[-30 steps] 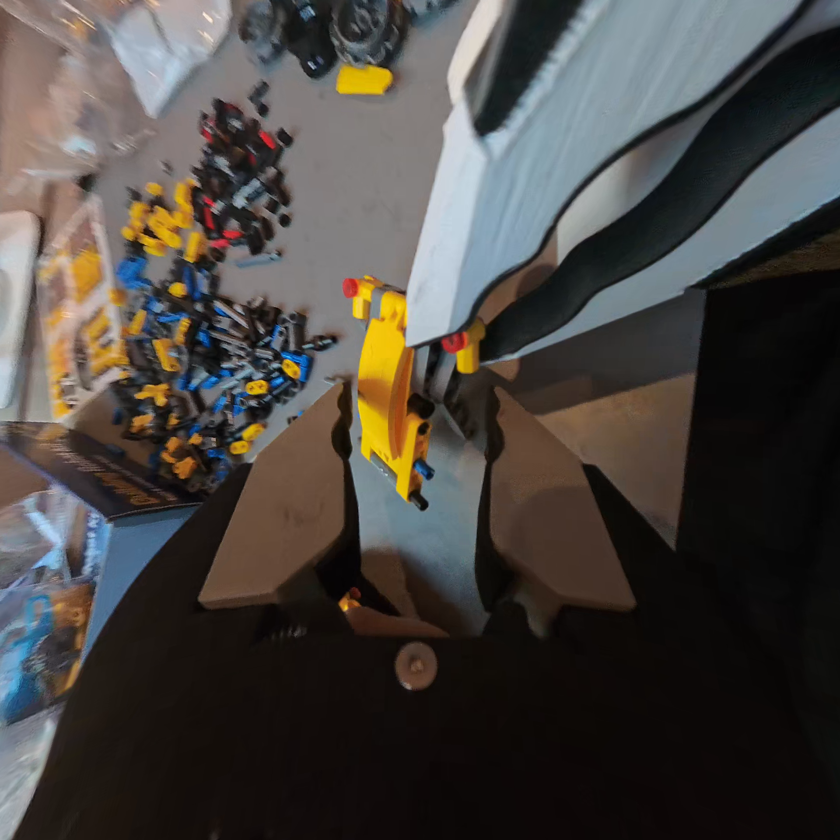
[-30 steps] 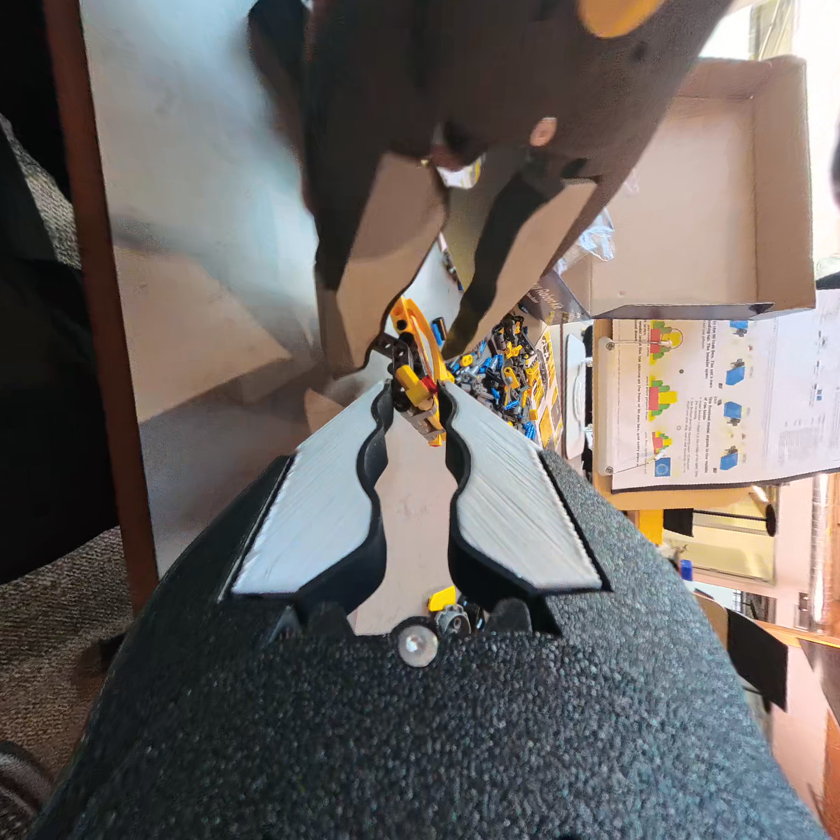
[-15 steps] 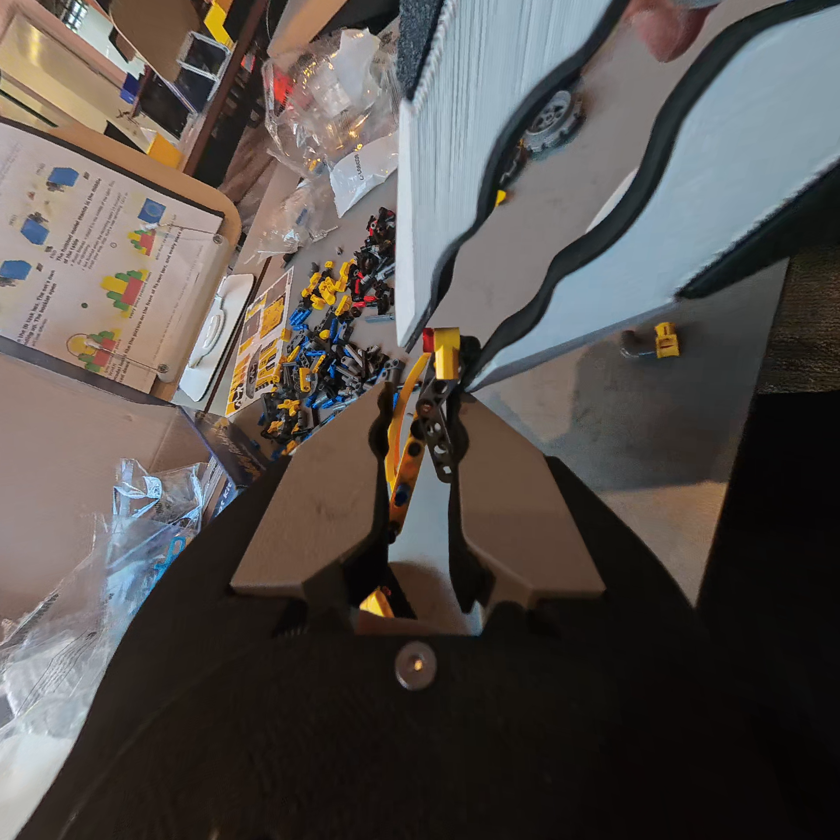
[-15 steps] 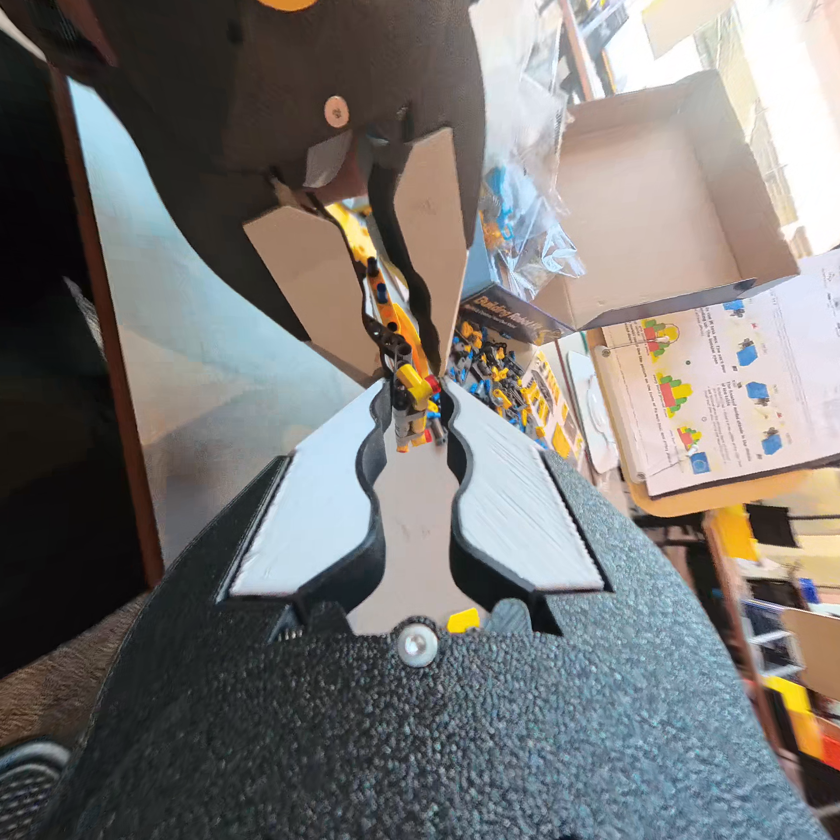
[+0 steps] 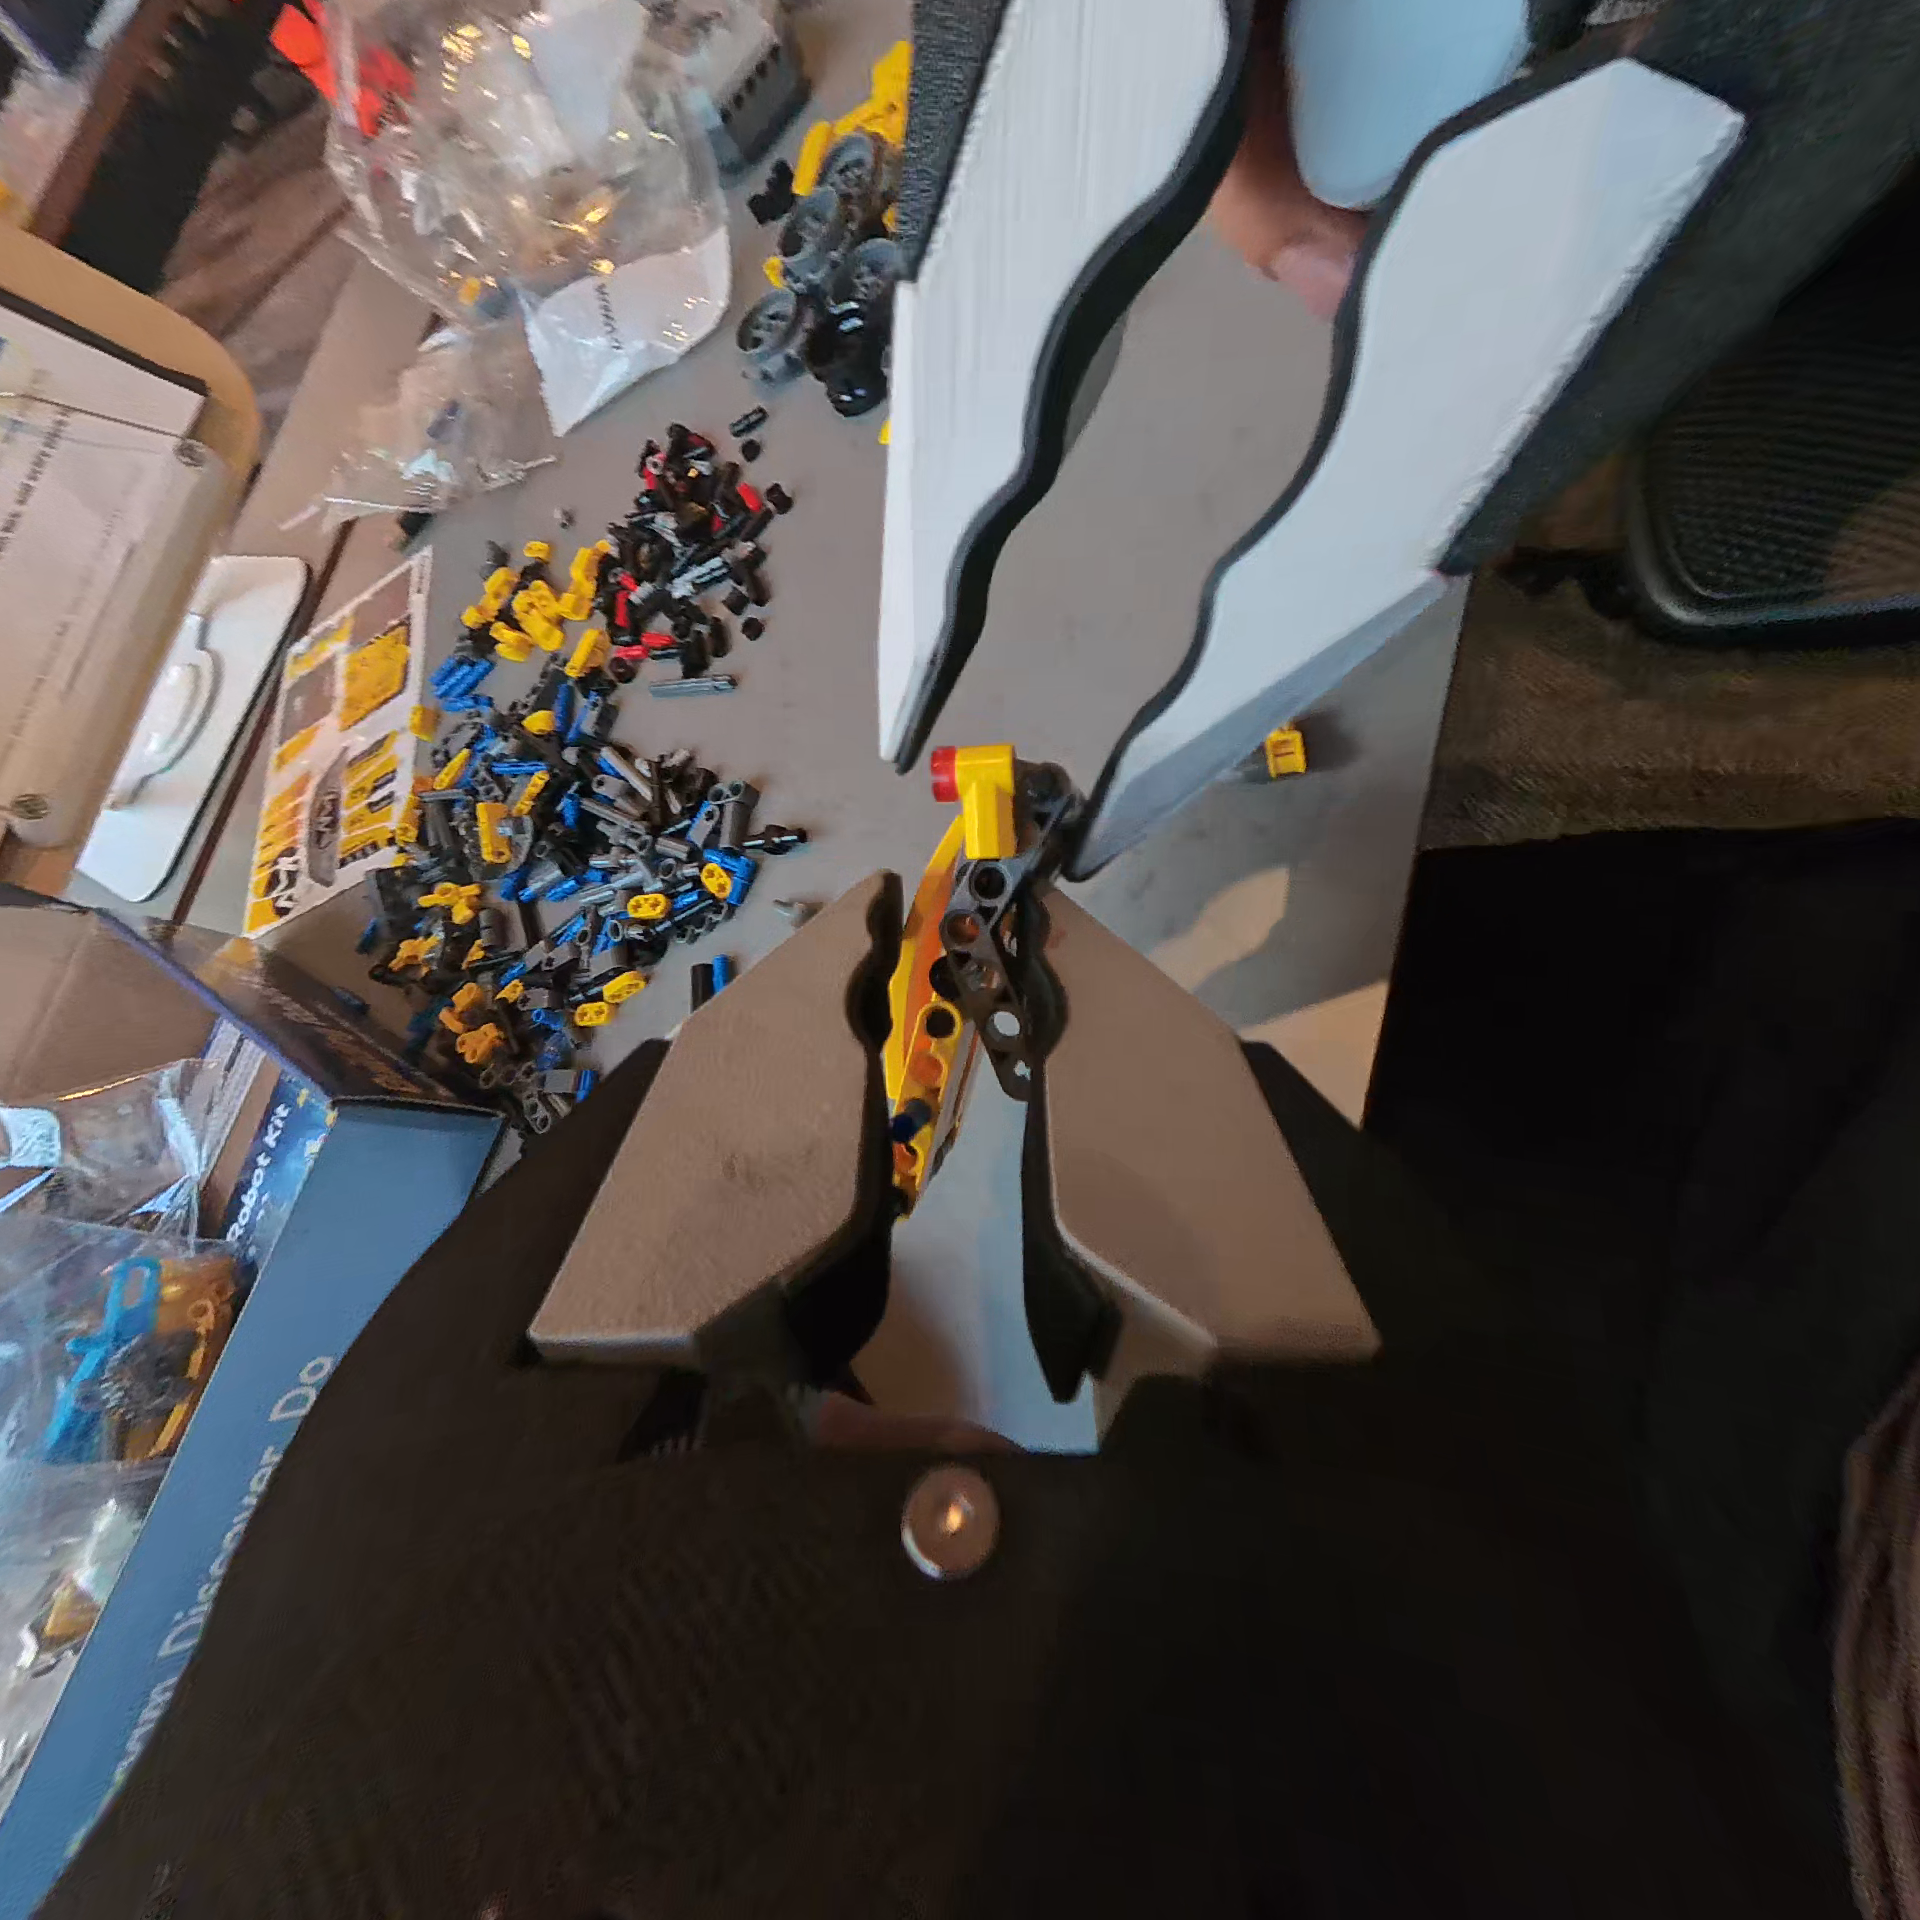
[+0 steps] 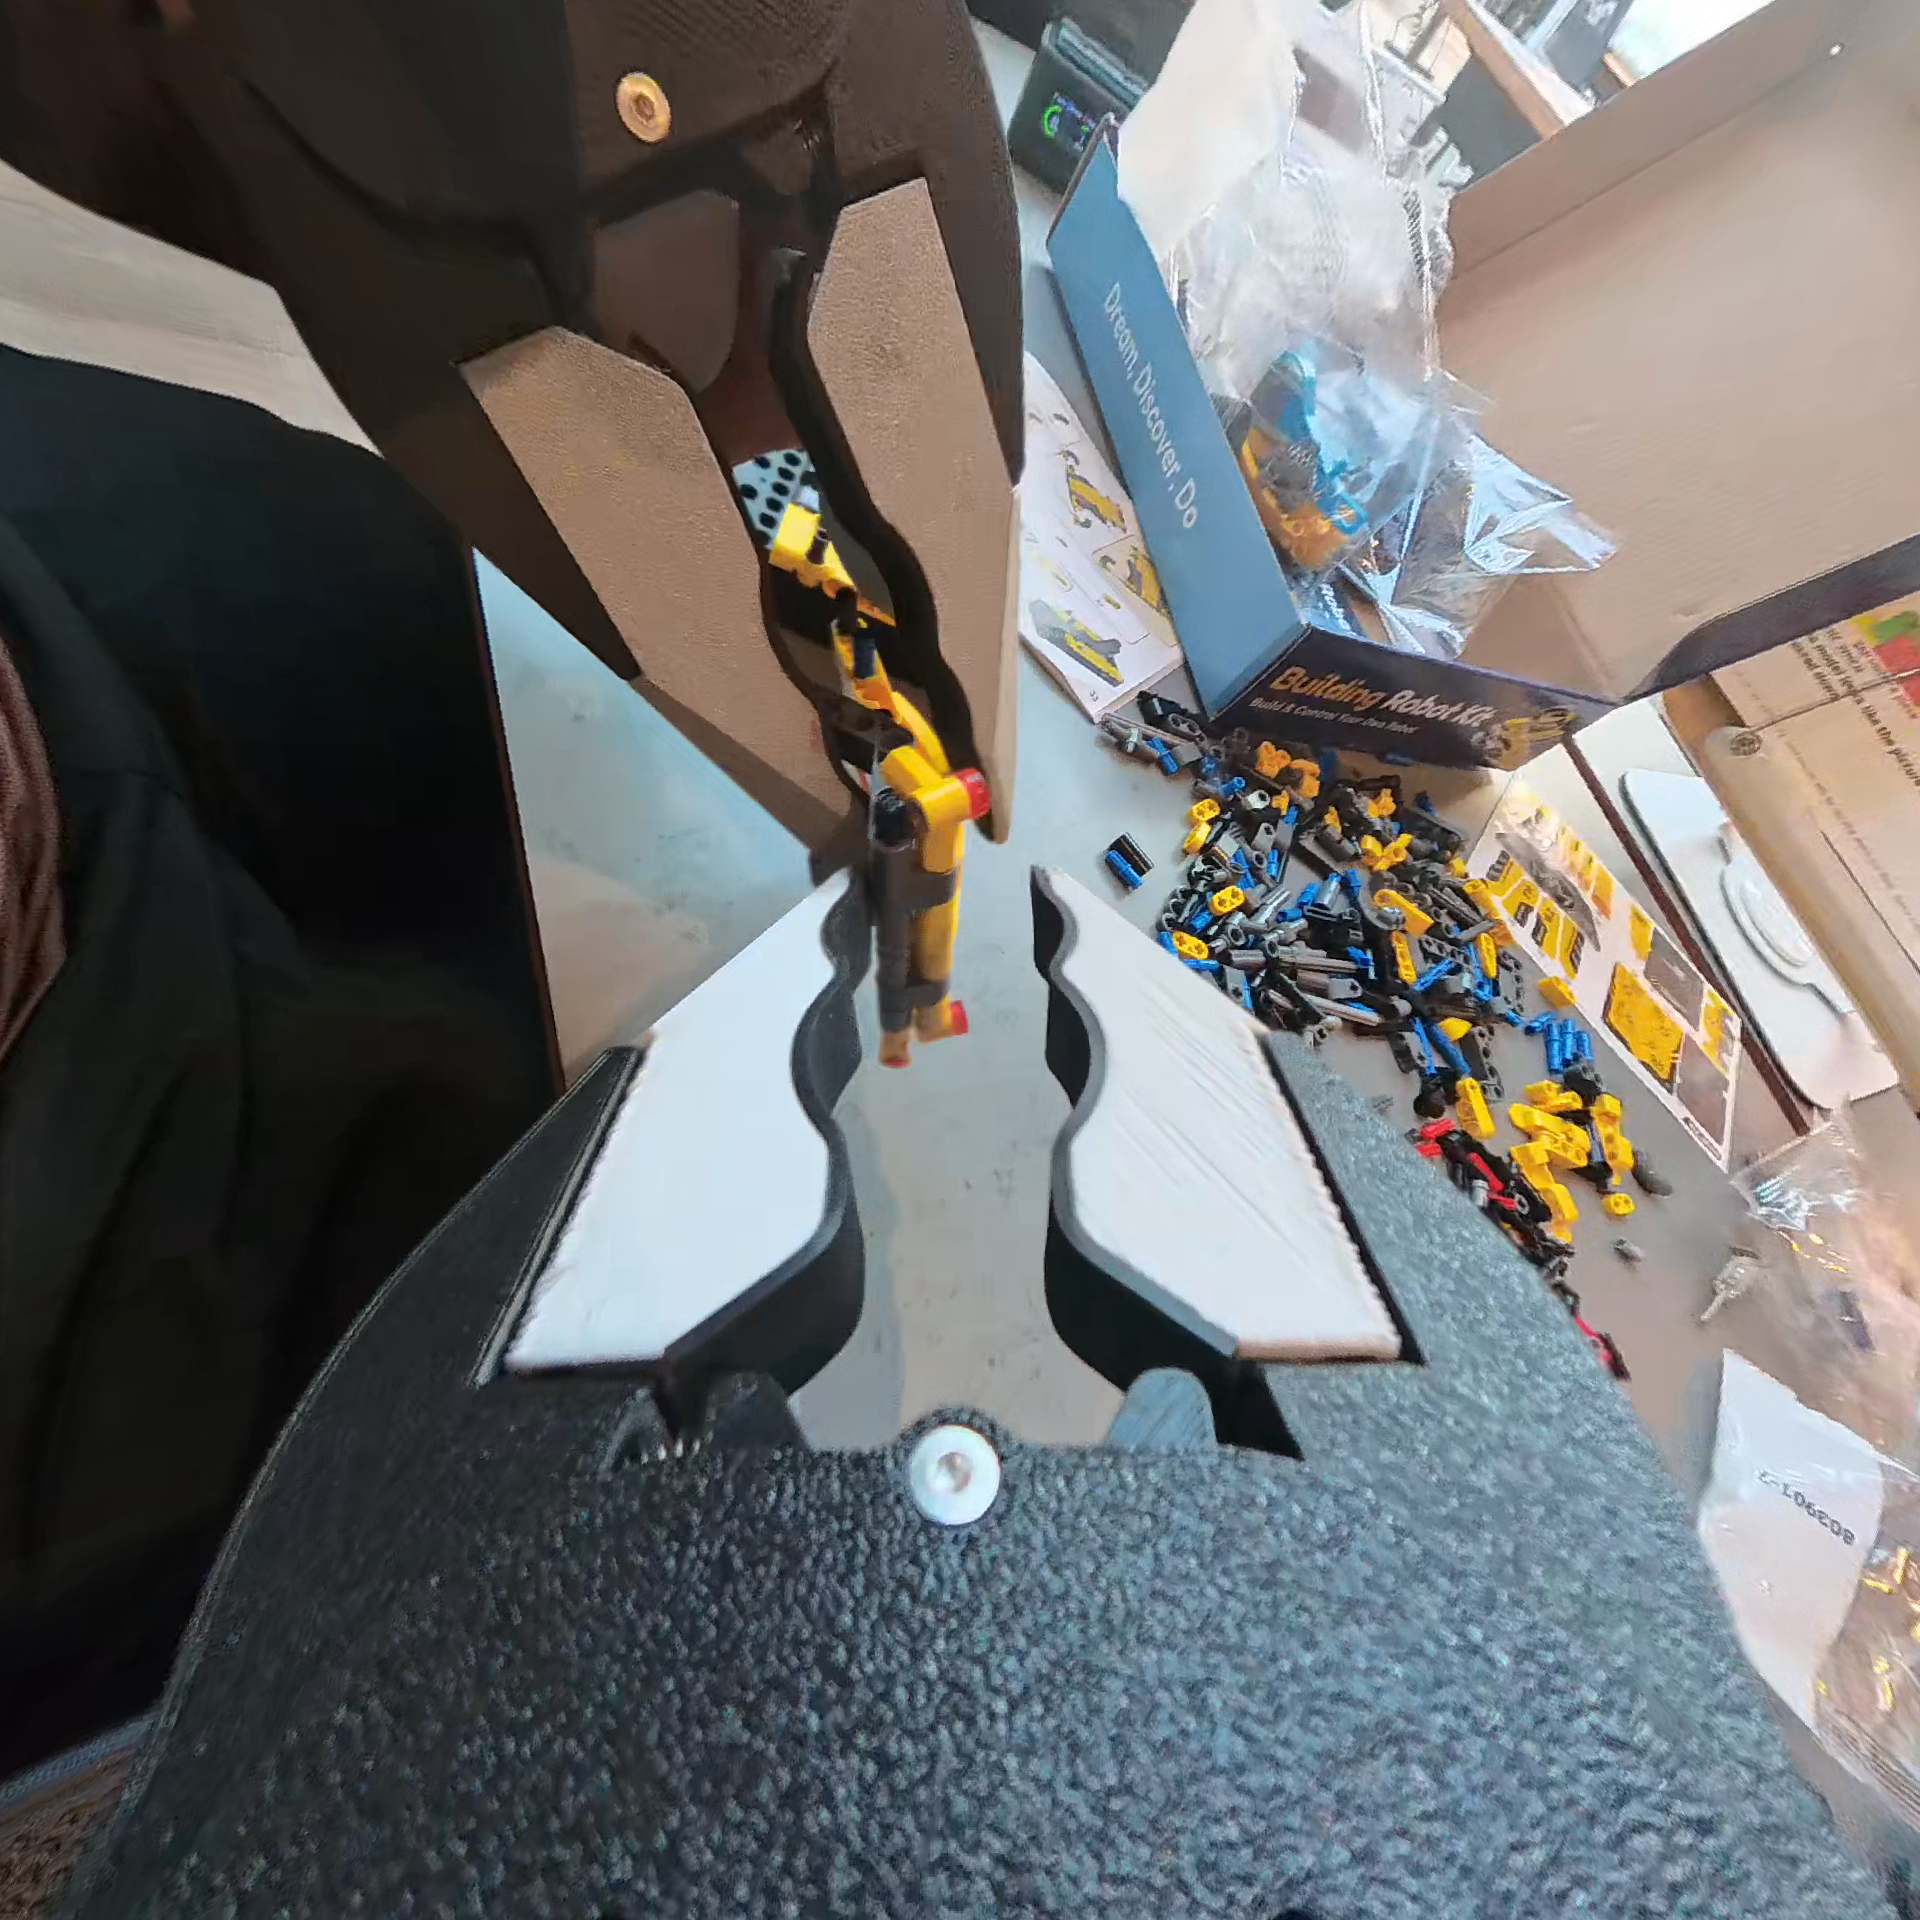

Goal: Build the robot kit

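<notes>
Centrally, a small yellow-and-black assembly [image 5: 971, 966] sits clamped in the left gripper [image 5: 961, 925], held above the table [image 5: 1164, 582]. Right gripper [image 6: 940, 894] gapes wide, one fingertip [image 6: 831, 914] beside the assembly. Loose parts [image 5: 582, 790] remain piled far left, unassembled.

The left gripper [image 5: 961, 997] has tan-grey jaws on black; the right gripper [image 6: 940, 914] has white jaws edged black. The brick assembly [image 5: 971, 935] is yellow and black with red pegs. Loose bricks [image 5: 582, 821] on the grey table [image 5: 831, 665] are yellow, blue, black, red.
</notes>
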{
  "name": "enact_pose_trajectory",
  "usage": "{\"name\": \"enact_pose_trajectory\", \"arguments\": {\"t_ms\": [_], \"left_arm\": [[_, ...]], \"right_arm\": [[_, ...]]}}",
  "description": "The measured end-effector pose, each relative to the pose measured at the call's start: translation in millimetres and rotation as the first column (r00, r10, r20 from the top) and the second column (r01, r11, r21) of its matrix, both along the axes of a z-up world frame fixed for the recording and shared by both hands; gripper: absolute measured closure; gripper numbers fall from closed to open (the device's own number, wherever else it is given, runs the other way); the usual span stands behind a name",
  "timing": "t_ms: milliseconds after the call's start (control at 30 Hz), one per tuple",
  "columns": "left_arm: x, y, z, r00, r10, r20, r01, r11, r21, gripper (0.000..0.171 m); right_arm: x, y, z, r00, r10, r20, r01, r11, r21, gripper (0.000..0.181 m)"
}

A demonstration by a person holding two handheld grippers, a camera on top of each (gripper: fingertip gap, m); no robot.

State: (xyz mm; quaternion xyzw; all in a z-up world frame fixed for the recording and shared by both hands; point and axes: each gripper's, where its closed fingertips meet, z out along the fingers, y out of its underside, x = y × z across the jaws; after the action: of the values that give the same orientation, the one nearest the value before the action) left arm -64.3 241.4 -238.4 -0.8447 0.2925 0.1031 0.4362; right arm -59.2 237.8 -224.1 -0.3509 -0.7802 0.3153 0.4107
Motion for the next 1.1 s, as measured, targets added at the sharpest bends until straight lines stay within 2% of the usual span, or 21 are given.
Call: {"name": "enact_pose_trajectory", "arguments": {"t_ms": [100, 233, 433, 533, 633, 700, 833, 1000, 1100], "left_arm": [[-0.9, -1.6, 3.4, 1.0, -0.015, -0.011, 0.015, 1.0, -0.014, 0.154], [-2.3, -4.9, 9.1, 0.996, 0.017, 0.082, -0.019, 1.0, 0.021, 0.155], [-7.9, -15.0, -5.3, 0.984, 0.077, 0.16, -0.082, 0.996, 0.028, 0.147], [-2.3, -11.6, -3.1, 0.962, 0.078, 0.261, -0.095, 0.994, 0.052, 0.151], [-3.7, -4.2, -7.5, 0.956, 0.107, 0.272, -0.126, 0.991, 0.054, 0.139], [-5.6, -1.1, -11.8, 0.957, 0.122, 0.263, -0.14, 0.989, 0.054, 0.146], [-5.2, 2.6, -11.8, 0.927, 0.163, 0.337, -0.196, 0.978, 0.067, 0.158], [-7.1, 1.5, -3.7, 0.908, 0.167, 0.385, -0.216, 0.973, 0.087, 0.161], [-8.5, 1.3, -3.9, 0.925, 0.167, 0.341, -0.215, 0.971, 0.107, 0.16]], "right_arm": [[-0.9, -4.8, 2.3, 0.999, 0.033, -0.011, -0.033, 0.999, -0.026, 0.165], [-3.7, -5.9, 1.1, 0.999, 0.039, -0.017, -0.039, 0.997, -0.059, 0.165], [-4.0, -1.7, -8.8, 0.999, 0.034, 0.004, -0.033, 0.988, -0.151, 0.166], [-4.8, 1.3, -7.9, 1.0, 0.03, 0.003, -0.029, 0.979, -0.202, 0.166], [-4.9, 5.3, -7.3, 1.0, 0.022, -0.003, -0.022, 0.974, -0.226, 0.166], [-3.8, 7.5, -7.8, 1.0, 0.017, -0.005, -0.018, 0.972, -0.233, 0.166], [-1.4, 11.1, -11.8, 1.0, 0.015, 0.007, -0.013, 0.972, -0.236, 0.166], [0.9, 10.1, -21.5, 0.998, 0.02, 0.052, -0.007, 0.968, -0.252, 0.163], [0.7, 10.0, -26.8, 0.997, 0.012, 0.079, 0.007, 0.973, -0.232, 0.163]]}}
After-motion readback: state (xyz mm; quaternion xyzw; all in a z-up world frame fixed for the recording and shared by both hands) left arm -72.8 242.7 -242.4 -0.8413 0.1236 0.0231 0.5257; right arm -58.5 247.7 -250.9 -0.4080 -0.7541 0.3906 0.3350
